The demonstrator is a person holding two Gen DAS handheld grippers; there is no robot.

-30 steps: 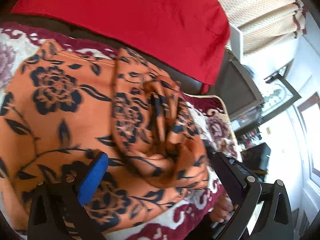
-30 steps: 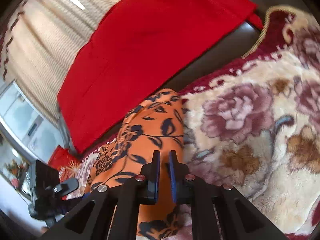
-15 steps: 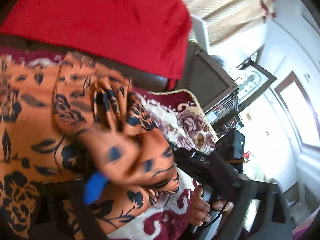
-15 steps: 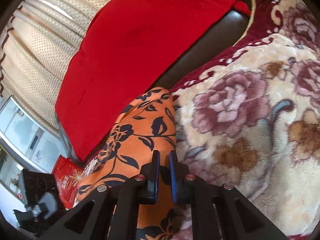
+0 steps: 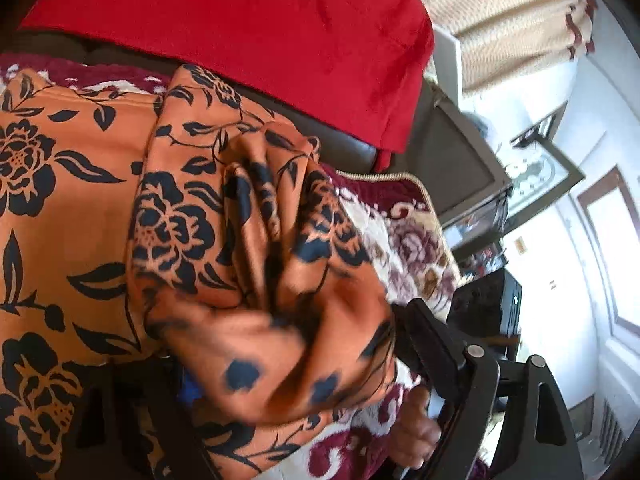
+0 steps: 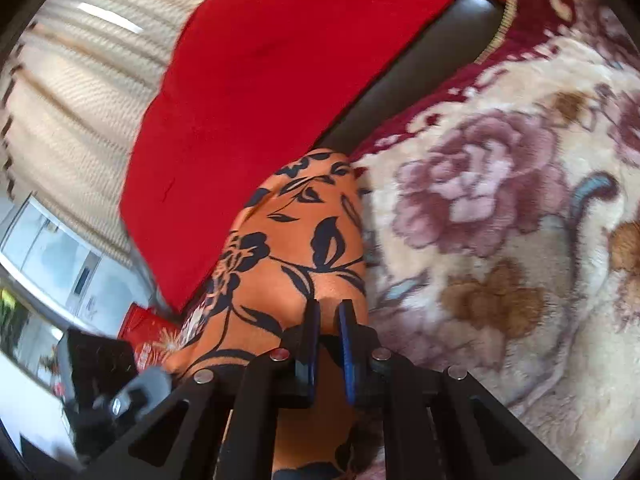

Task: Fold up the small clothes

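Observation:
An orange garment with dark blue flowers [image 5: 72, 184] lies spread on a floral blanket [image 5: 408, 240]. One part of it is bunched into a thick fold [image 5: 256, 280] that fills the gap of my left gripper [image 5: 296, 344]. The jaws are closing on this bunch; the cloth covers the left pad and touches the right finger [image 5: 432, 344]. In the right wrist view my right gripper [image 6: 327, 314] is shut, pinching an edge of the same garment [image 6: 296, 240] between its blue pads.
A red cloth [image 5: 240, 20] hangs over the dark sofa back [image 6: 420, 76] behind the blanket [image 6: 500, 200]. A person's hand [image 5: 416, 432] shows at the lower right of the left view. Curtains [image 6: 72, 80] and furniture stand beyond.
My left gripper's jaws have narrowed around the bunched fold, which now hides the blue left pad. The left view has shifted sideways. The right gripper stays pinched on the garment.

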